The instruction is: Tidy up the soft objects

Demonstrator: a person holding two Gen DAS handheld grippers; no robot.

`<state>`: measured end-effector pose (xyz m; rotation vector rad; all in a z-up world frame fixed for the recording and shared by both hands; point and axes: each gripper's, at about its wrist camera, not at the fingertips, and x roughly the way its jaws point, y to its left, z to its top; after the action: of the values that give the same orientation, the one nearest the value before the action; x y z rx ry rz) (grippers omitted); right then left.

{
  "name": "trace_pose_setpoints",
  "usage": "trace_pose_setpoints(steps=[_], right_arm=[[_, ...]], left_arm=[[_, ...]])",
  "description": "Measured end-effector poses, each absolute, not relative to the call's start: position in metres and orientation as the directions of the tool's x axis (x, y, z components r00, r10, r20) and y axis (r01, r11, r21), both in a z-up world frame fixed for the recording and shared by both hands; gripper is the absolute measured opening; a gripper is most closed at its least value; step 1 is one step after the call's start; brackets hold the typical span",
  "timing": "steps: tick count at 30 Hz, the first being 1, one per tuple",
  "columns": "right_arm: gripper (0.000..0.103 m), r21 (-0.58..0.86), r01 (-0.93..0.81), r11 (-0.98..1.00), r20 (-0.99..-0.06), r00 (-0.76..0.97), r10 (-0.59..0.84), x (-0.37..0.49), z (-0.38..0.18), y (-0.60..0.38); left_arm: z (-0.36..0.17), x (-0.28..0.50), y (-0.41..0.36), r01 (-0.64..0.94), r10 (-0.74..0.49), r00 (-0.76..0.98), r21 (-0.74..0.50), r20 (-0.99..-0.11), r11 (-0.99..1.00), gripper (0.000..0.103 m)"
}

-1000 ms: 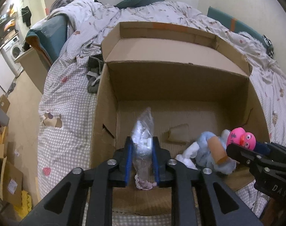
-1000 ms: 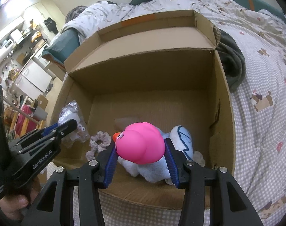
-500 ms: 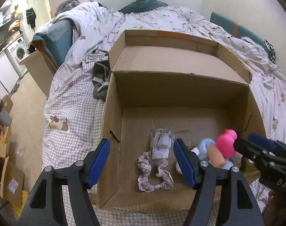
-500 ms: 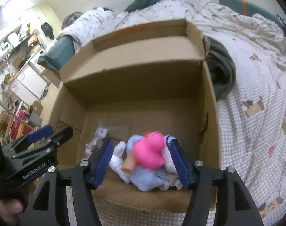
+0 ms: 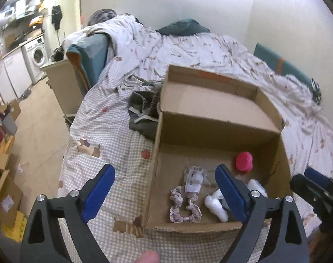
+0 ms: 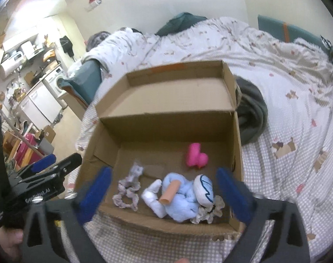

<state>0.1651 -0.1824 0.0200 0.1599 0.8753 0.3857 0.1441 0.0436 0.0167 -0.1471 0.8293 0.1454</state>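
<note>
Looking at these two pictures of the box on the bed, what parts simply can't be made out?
- Label on the plastic packet: print too small in the left view, blurred in the right.
- Blue plush toy: mostly hidden behind the gripper's finger in the left view.
- Dark clothes beside the cardboard box: partly hidden behind the box wall in both views.
- Pink duck: blurred, face unreadable.

The cardboard box [image 6: 237, 144] sits on the bed [image 6: 298, 114]; inside, the scrunchie [image 6: 126, 194] lies left of the plush doll [image 6: 184, 203], with the duck [image 6: 196, 159] behind.
</note>
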Motion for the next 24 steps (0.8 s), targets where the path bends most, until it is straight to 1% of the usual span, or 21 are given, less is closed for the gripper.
trace_pose_setpoints(steps=[2,5,8,11,13,18,22,24], right_arm=[[0.103,0.288,-0.269,0.919,-0.709,0.585,0.393,0.157,0.029,-0.182],[0.103,0.258,-0.287,0.923,-0.696,0.607,0.384,0.139,0.039,-0.18],[0.103,0.214,-0.294,0.932,-0.685,0.635,0.358,0.121,0.049,-0.178],[0.103,0.201,-0.3,0.932,-0.658,0.663,0.356,0.104,0.055,-0.18],[0.103,0.196,-0.297,0.934,-0.647,0.677,0.351,0.095,0.058,-0.183],[0.103,0.182,-0.27,0.946,-0.633,0.704,0.323,0.077,0.057,-0.192],[0.103,0.146,-0.252,0.957,-0.618,0.732,0.287,0.067,0.047,-0.198],[0.103,0.132,-0.241,0.962,-0.617,0.739,0.27,0.065,0.038,-0.2]], left_arm=[[0.024,0.133,0.048,-0.2,0.087,0.688,-0.073,-0.72,0.977,0.098],[0.036,0.111,0.049,-0.196,0.112,0.744,-0.055,-0.659,0.979,0.103],[0.043,0.096,0.044,-0.182,0.118,0.758,-0.034,-0.642,0.983,0.103],[0.048,0.077,0.042,-0.169,0.107,0.77,-0.039,-0.628,0.985,0.103],[0.048,0.063,0.04,-0.151,0.083,0.772,-0.054,-0.63,0.987,0.103],[0.043,0.044,0.03,-0.14,0.085,0.75,-0.032,-0.656,0.99,0.103],[0.033,0.034,0.027,-0.138,0.054,0.739,-0.073,-0.671,0.988,0.103],[0.029,0.034,0.026,-0.137,0.059,0.742,-0.066,-0.668,0.988,0.103]])
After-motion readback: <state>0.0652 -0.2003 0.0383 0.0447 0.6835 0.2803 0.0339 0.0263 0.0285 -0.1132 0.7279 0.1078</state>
